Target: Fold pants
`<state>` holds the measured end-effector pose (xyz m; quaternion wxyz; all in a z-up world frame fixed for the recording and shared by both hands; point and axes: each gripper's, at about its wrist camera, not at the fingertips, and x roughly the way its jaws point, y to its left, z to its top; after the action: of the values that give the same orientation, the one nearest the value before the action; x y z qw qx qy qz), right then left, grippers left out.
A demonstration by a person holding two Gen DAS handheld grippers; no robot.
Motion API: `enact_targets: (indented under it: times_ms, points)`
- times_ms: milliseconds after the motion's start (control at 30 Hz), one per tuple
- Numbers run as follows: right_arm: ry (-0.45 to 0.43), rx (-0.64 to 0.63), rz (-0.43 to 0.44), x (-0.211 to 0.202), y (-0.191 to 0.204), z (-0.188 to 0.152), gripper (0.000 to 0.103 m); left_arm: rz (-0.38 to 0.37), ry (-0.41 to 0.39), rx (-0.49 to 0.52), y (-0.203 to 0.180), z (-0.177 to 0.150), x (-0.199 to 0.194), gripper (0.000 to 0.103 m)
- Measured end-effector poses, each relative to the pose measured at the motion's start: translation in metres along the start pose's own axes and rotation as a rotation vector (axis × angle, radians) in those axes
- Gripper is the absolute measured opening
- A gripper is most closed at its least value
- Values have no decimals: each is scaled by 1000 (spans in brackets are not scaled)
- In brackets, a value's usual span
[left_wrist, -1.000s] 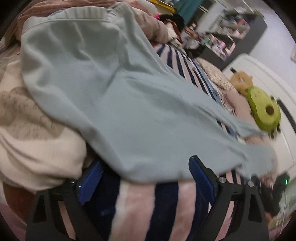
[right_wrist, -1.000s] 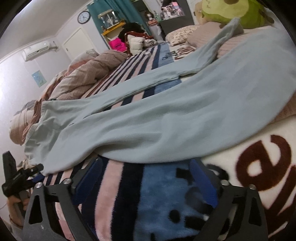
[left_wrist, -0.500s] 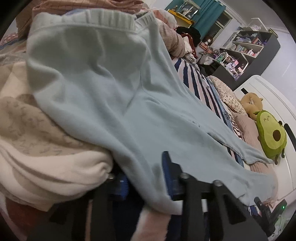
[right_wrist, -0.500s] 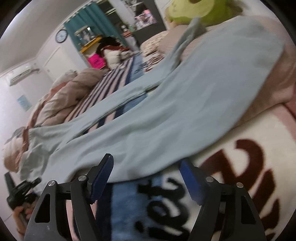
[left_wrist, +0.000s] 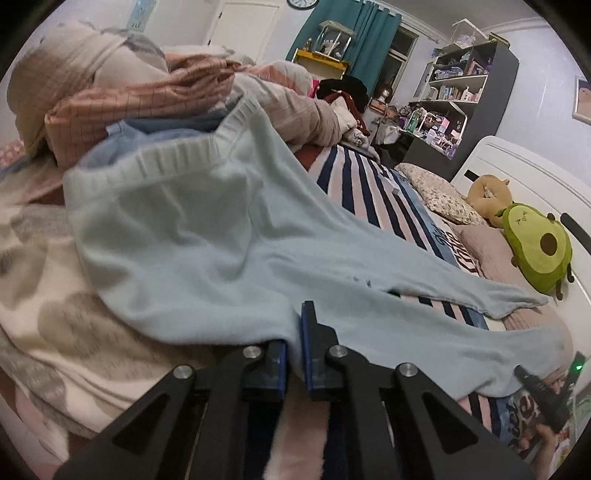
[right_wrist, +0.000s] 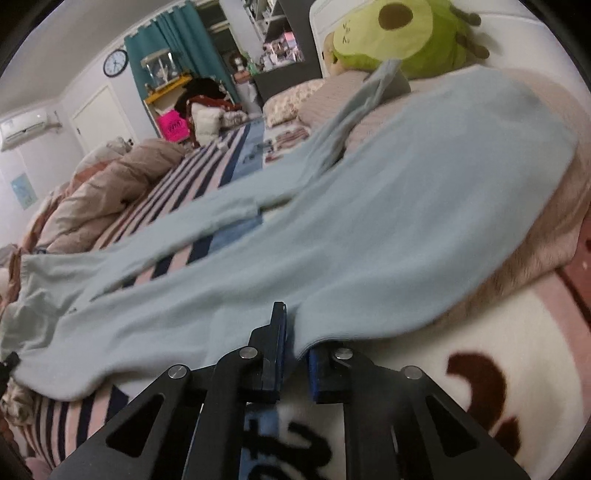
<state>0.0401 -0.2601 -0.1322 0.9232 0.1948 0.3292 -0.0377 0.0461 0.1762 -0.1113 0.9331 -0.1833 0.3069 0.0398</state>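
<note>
The pale blue pants (left_wrist: 207, 236) lie spread full length across the striped blanket (left_wrist: 354, 184) on the bed, legs apart, no fold made yet. The left gripper (left_wrist: 293, 354) and right gripper (right_wrist: 295, 354) have their fingers closed on the near edge, apparently ready for the first fold.

A bed is covered by a striped blanket (left_wrist: 354, 184) in navy, pink and white. A green avocado plush toy (left_wrist: 537, 251) is propped against the white headboard (left_wrist: 517, 166), with a tan plush toy (left_wrist: 487, 192) just beside it and a patterned pillow (left_wrist: 439, 199) nearby. A rumpled pink checked quilt (left_wrist: 147, 99) is heaped at the far side. Teal curtains (left_wrist: 354, 33), a dark cluttered shelf unit (left_wrist: 469, 85), a wall clock (right_wrist: 115, 62) and an air conditioner (right_wrist: 24, 125) are seen along the walls.
</note>
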Motion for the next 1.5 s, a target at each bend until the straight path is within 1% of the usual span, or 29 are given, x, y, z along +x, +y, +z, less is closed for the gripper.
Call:
enact_targets:
  times_ms: [100,200,333,400,467,600,733,833,933,1000,1067,1100,1133,1167,1200,1233,1267,1367,1400,1433,1467,1500]
  points:
    - [-51,-31,22,-8,6,14,3,-4,-14,7,1,9,-2,5]
    - [-76,-64,70,-11,14,32,3,-7,-10,59,-5,24,3,5]
    - [-71,-77,135,-4,22,64,3,-24,-16,105,-14,52,12,5]
    - [-54,-71,180,3,25,81,3,-46,-9,132,-21,68,22,5]
    - [-41,-82,196,11,32,93,3,-60,7,157,-27,86,37,5]
    - [-16,-139,166,40,51,122,3,-54,25,204,-37,119,66,5]
    - [6,-162,145,70,65,151,3,-21,46,246,-46,153,108,5]
    - [10,-172,107,98,74,175,3,7,62,264,-49,169,141,5]
    - [23,-192,74,123,78,190,3,47,81,284,-49,183,178,5]
    - [39,-231,49,145,84,195,3,90,92,282,-44,189,206,5]
    - [40,-262,18,160,85,195,4,127,97,292,-45,186,224,6]
    - [45,-284,3,170,87,194,8,149,116,317,-48,183,232,6]
    - [60,-307,2,176,88,192,28,165,138,346,-51,180,239,11]
    - [79,-325,7,179,89,190,56,155,157,369,-55,177,241,30]
    - [128,-358,13,184,93,186,64,123,168,380,-58,175,241,45]
    - [148,-381,15,184,94,183,67,64,165,381,-61,173,232,70]
    - [148,-405,8,180,96,178,67,32,156,384,-63,173,223,79]
    - [128,-454,-13,160,96,169,69,-27,107,437,-75,175,187,80]
    - [123,-454,4,148,94,167,69,-41,85,455,-77,177,172,81]
    - [122,-449,20,139,92,165,72,-43,71,472,-78,178,160,87]
    - [119,-438,34,128,90,164,75,-46,61,501,-79,180,147,89]
    - [114,-423,40,116,86,163,76,-51,63,525,-79,180,139,89]
